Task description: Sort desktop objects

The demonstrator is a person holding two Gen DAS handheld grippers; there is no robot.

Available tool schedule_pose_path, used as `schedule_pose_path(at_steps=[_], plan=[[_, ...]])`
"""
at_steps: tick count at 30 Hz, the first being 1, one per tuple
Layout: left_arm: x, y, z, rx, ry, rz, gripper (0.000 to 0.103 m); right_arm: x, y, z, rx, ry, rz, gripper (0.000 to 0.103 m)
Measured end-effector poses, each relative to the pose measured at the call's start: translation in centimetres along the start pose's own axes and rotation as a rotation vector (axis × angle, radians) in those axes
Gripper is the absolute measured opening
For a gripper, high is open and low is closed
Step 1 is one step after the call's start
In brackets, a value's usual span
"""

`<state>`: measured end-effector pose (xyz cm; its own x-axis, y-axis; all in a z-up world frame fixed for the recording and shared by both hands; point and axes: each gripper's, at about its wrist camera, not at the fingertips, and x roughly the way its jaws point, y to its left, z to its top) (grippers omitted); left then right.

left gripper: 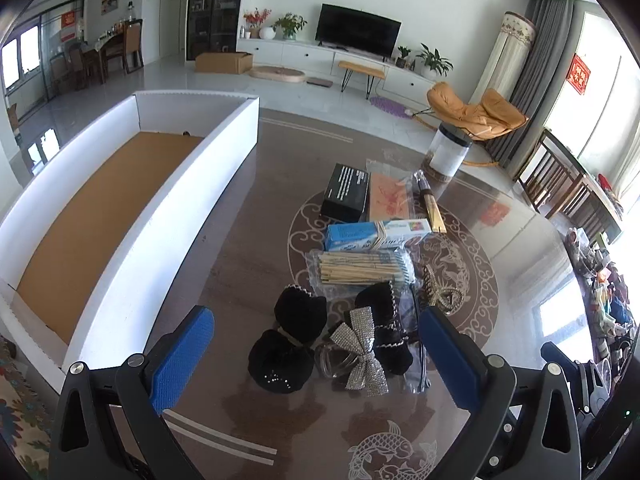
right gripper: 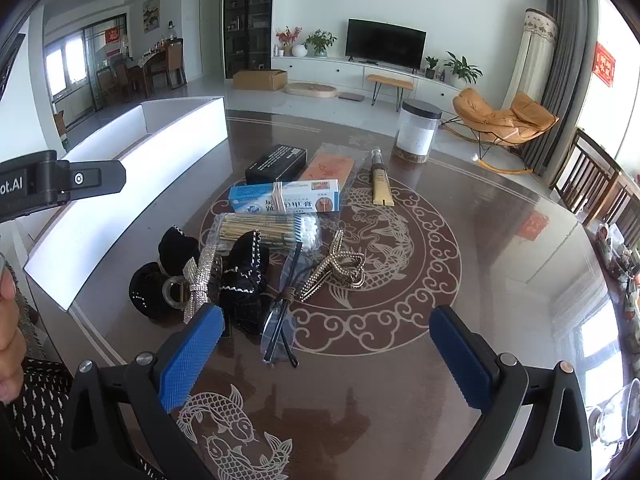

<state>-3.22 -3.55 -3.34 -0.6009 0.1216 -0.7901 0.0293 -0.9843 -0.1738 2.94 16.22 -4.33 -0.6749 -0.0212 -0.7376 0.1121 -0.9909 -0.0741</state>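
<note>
**Tangled pile, two wide tools, nothing gripped yet**

Left of the left tool (left gripper: pixel 316 354) lies the long white cardboard box with a brown floor (left gripper: pixel 192 184), seemingly empty and the likely sorting bin. This tool's blue pads stand wide apart with nothing between them, hovering above the bench. Just ahead, between the pads, sit the black velvet hair scrunchies (left gripper: pixel 298 312), the silver rhinestone bow (left gripper: pixel 358 346) and the clear roll of tape (left gripper: pixel 334 360), all touching or overlapping. A pinch there could catch two of them at once, or drag the bow along with a scrunchie.

Further ahead lie the clear bag of bamboo cotton swabs (left gripper: pixel 360 268), the blue and white carton bound with a rubber band (left gripper: pixel 372 234) and the black rectangular box (left gripper: pixel 346 192). The slippery bag partly rests under a scrunchie, so lifting either may shift the other.

The right tool (right gripper: pixel 326 348) is also wide and empty; the pile lies ahead and left of it. Its left pad hangs very near the trimmed scrunchie (right gripper: pixel 244 272) and the thin black-framed spectacles in a clear sleeve (right gripper: pixel 280 320), which could be knocked or skid on the glossy patterned bench (right gripper: pixel 500 260).

Only the right view shows the gold claw hair clip (right gripper: pixel 336 268) clearly apart from the pile, the swabs' white tips, and the person's hand (right gripper: pixel 8 320) at the frame's left edge. Only the left view shows the box floor.
</note>
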Motion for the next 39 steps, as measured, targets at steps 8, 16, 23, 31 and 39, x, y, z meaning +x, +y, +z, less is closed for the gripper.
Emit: schedule_pose_path(at_steps=[8, 16, 23, 31, 39], plan=[[5.1, -0.9, -4.8, 0.123, 0.267, 0.173, 0.103, 5.3, -0.7, -3.9, 0.008, 0.155, 0.071, 0.103], [8.8, -1.9, -8.3, 0.251, 0.437, 0.288, 0.103, 8.4, -0.4, -6.4, -0.054, 0.223, 0.102, 0.103], [10.8, -1.4, -8.8, 0.241, 0.434, 0.267, 0.103, 10.4, -0.3, -6.0, -0.053, 0.231, 0.126, 0.103], [12.4, -0.1, -7.0, 0.187, 0.313, 0.100, 0.103, 13.3, -0.3, -3.5, -0.060, 0.180, 0.129, 0.103], [14.3, -0.7, -5.0, 0.283, 0.131, 0.022, 0.103, 15.7, -2.4, -1.2, -0.020, 0.126, 0.104, 0.103]])
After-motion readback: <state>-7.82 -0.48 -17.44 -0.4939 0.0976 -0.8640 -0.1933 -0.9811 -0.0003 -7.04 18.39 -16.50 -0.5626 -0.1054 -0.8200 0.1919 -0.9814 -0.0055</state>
